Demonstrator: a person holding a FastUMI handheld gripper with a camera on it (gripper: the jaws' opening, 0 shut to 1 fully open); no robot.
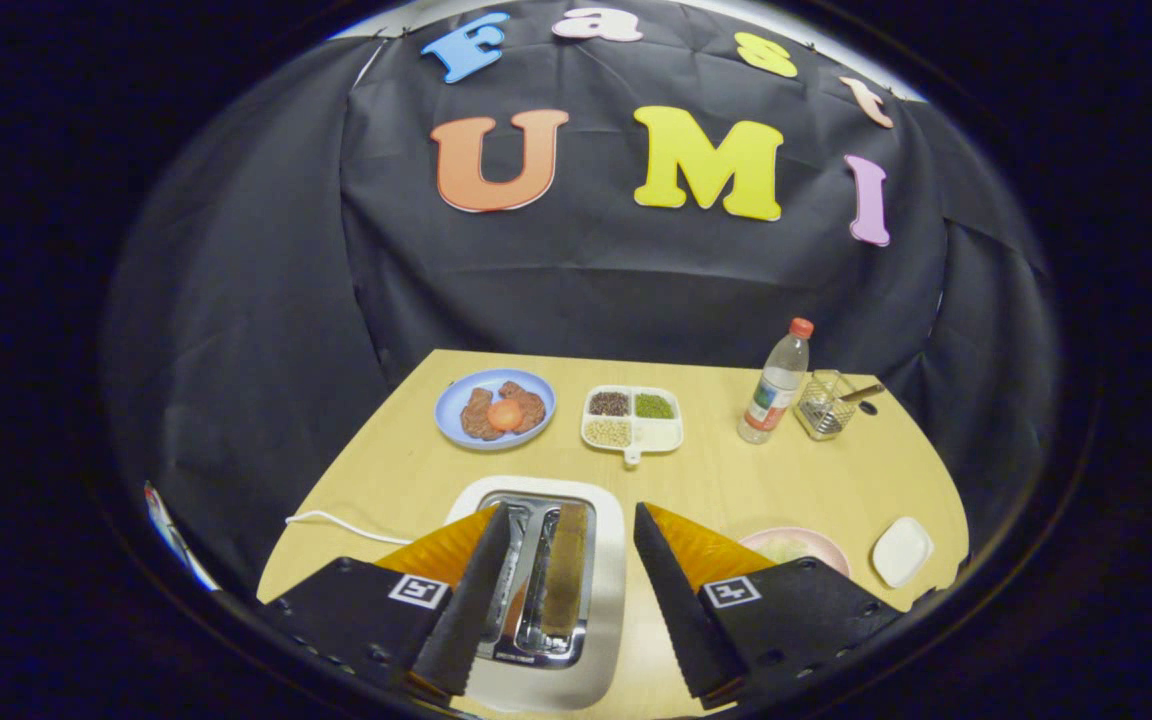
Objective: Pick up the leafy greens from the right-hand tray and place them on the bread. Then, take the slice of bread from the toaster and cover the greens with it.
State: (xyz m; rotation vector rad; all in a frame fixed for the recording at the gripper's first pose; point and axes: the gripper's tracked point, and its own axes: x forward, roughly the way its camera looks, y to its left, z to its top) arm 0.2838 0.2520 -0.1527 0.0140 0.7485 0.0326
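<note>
bread slice upright in toaster slot, between my fingers, nearer the left | my gripper spread wide, holding nothing | pink plate at 3 o'clock | blue plate at 11 | bottle at 1

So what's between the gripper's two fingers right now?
In the gripper view, the open gripper has the toaster between its fingers, a bread slice standing in its slot.
</note>
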